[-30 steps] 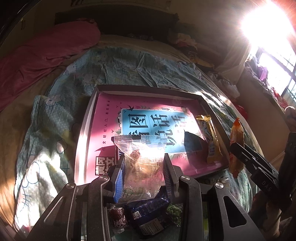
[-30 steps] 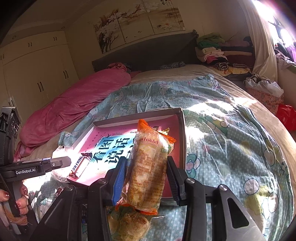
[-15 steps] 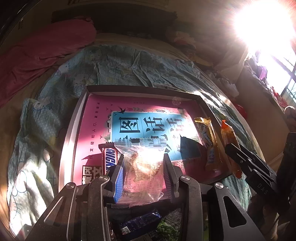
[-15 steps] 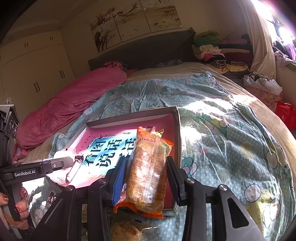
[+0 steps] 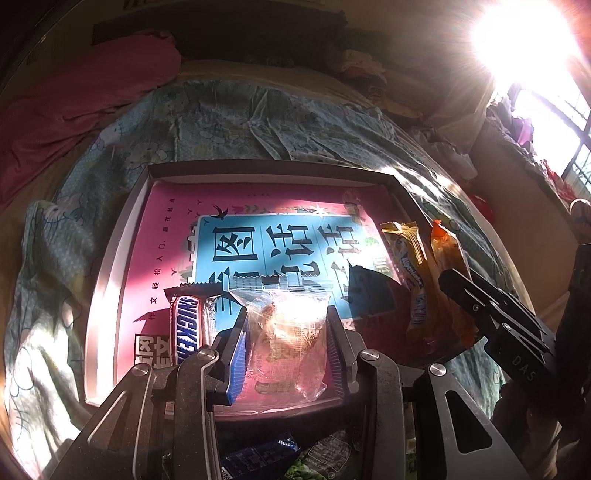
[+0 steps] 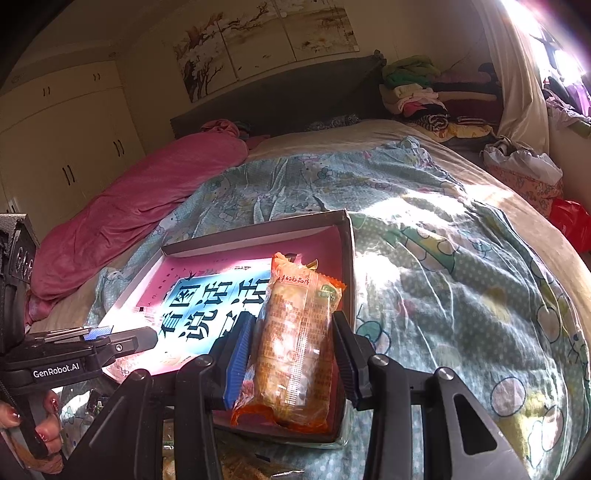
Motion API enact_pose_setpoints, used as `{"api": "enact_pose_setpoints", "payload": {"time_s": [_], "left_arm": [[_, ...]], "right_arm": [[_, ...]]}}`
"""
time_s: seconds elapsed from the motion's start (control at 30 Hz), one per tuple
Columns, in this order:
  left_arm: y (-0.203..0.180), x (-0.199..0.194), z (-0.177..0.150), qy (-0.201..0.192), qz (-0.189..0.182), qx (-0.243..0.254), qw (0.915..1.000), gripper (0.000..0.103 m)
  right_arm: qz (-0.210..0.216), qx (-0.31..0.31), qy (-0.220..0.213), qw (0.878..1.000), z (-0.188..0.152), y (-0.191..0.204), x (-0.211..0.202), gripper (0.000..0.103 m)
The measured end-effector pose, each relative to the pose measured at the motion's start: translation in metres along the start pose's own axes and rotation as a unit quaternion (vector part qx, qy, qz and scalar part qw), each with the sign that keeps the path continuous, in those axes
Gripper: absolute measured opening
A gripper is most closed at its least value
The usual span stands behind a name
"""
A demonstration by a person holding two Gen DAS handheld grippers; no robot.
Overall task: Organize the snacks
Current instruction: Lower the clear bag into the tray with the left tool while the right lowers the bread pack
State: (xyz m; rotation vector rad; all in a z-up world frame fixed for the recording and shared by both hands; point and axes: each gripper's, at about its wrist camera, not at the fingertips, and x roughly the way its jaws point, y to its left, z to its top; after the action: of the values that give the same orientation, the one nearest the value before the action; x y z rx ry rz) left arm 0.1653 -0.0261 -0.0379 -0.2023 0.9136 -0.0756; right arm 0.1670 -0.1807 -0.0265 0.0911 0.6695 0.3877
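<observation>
A shallow grey box (image 5: 122, 236) with a pink and blue printed floor lies on the bed; it also shows in the right wrist view (image 6: 258, 230). My left gripper (image 5: 286, 334) is shut on a clear snack bag (image 5: 286, 339) over the box's near edge. A Snickers bar (image 5: 188, 328) lies in the box to its left. A yellow bar (image 5: 412, 273) lies in the box at the right. My right gripper (image 6: 291, 350) is shut on an orange cracker pack (image 6: 295, 339) over the box's right side; the pack also shows in the left wrist view (image 5: 448, 266).
The box rests on a blue cartoon-print quilt (image 6: 443, 266). A pink blanket (image 6: 129, 210) lies at the left. Loose snacks (image 5: 295, 454) lie on the quilt before the box. Clothes (image 6: 417, 96) are piled by the headboard. Strong sun glare (image 5: 524, 33) comes from the window.
Both grippers moved forward and down over the box with their snacks. The Snickers bar came into view beside the left gripper.
</observation>
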Motion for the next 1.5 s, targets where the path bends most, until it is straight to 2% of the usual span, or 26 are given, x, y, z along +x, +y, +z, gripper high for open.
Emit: {"api": "enact_pose_setpoints", "payload": {"time_s": [1.03, 1.5], "left_arm": [[-0.01, 0.008, -0.006, 0.012, -0.004, 0.011, 0.9999, 0.038], [-0.012, 0.008, -0.007, 0.02, -0.01, 0.011, 0.9997, 0.039]], "right_arm": [[-0.007, -0.022, 0.018, 1.0, -0.012, 0.011, -0.005, 0.043], [-0.004, -0.024, 0.012, 1.0, -0.015, 0.013, -0.014, 0.043]]}}
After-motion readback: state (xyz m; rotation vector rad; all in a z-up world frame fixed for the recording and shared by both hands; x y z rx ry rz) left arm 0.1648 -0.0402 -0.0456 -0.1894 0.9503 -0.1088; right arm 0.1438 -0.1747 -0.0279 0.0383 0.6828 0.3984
